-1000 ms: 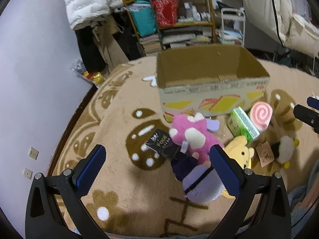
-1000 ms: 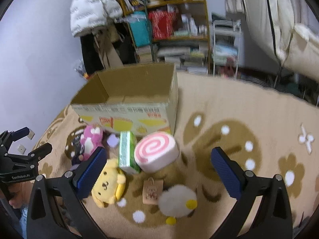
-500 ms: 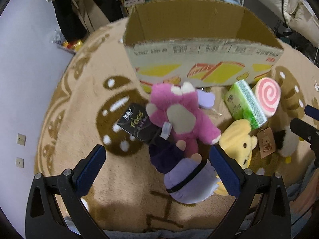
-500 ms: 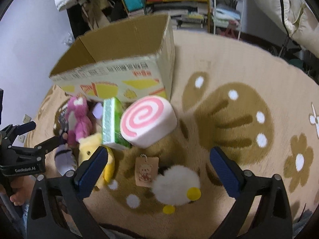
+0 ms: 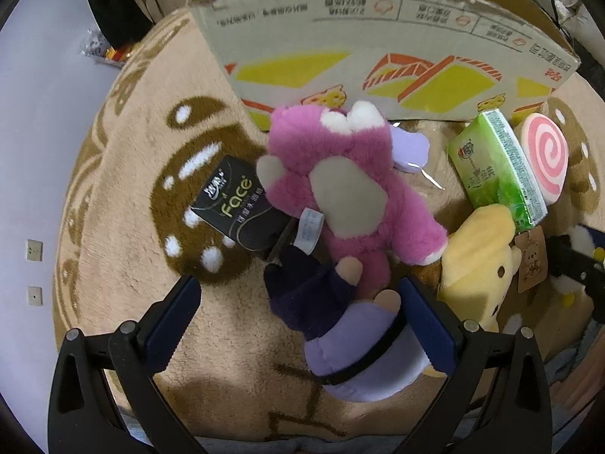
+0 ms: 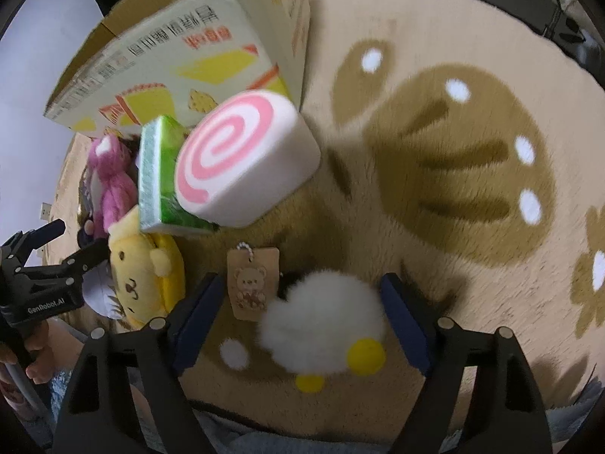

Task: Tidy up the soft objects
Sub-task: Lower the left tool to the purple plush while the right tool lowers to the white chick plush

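Observation:
My left gripper (image 5: 302,325) is open, low over a purple plush (image 5: 348,340) that lies between its fingers on the rug. A pink bear plush (image 5: 340,189) lies just beyond it. A yellow dog plush (image 5: 476,257) is to the right. My right gripper (image 6: 302,321) is open around a white fluffy chick (image 6: 325,321) with yellow beak and feet. A pink-swirl roll cushion (image 6: 242,159), a green tissue pack (image 6: 159,178) and the yellow dog plush (image 6: 147,280) lie ahead on the left. The open cardboard box (image 5: 378,56) stands behind the toys.
A black tissue pack (image 5: 238,208) lies left of the pink bear. A brown paper tag (image 6: 253,283) lies by the chick. The left gripper shows at the left edge of the right wrist view (image 6: 41,268). The beige patterned rug (image 6: 453,151) stretches to the right.
Both grippers have dropped lower and moved forward toward the toys. The purple plush now sits between the left fingers and the white chick between the right fingers.

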Demonstrator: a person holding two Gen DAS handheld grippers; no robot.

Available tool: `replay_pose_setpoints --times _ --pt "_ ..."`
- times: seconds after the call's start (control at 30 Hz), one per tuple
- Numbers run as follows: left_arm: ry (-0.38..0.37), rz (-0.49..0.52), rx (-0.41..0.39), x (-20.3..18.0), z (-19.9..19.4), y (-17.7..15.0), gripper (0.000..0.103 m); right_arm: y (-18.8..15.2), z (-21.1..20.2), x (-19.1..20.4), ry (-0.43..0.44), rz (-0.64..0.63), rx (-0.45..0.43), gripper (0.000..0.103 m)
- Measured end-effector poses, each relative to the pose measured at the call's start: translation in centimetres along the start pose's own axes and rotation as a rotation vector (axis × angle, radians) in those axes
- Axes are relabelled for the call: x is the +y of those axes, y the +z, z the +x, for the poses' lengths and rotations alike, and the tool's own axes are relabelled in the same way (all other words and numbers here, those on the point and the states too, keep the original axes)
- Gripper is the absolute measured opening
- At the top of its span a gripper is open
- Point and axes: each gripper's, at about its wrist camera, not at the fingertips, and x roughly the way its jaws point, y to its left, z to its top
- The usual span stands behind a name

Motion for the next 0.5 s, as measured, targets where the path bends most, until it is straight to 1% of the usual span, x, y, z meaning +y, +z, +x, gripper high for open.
replay_pose_setpoints --times 0.17,0.23,0.33,0.4,0.5 --pt "-0.046 -0.03 0.038 0.6 1.0 0.4 0.103 0.0 0.8 -0.5 -0.001 0.017 0.041 0.088" --pt "-0.069 -0.04 0.051 0.8 1.3 0.4 0.103 0.0 0.8 -0.5 -0.008 0.011 0.043 0.081" --pt "-0.089 -0.054 0.061 1.3 1.6 0.5 0.102 0.0 1.3 0.0 -0.029 0.006 0.049 0.076" --pt "-0.116 -0.064 0.066 1.9 1.9 0.5 0.098 -0.1 1.3 -0.1 -0.043 0.006 0.052 0.072" --pt "-0.129 -0.068 0.07 2.4 2.3 0.4 0.096 -0.1 1.6 0.0 -0.049 0.008 0.05 0.068"
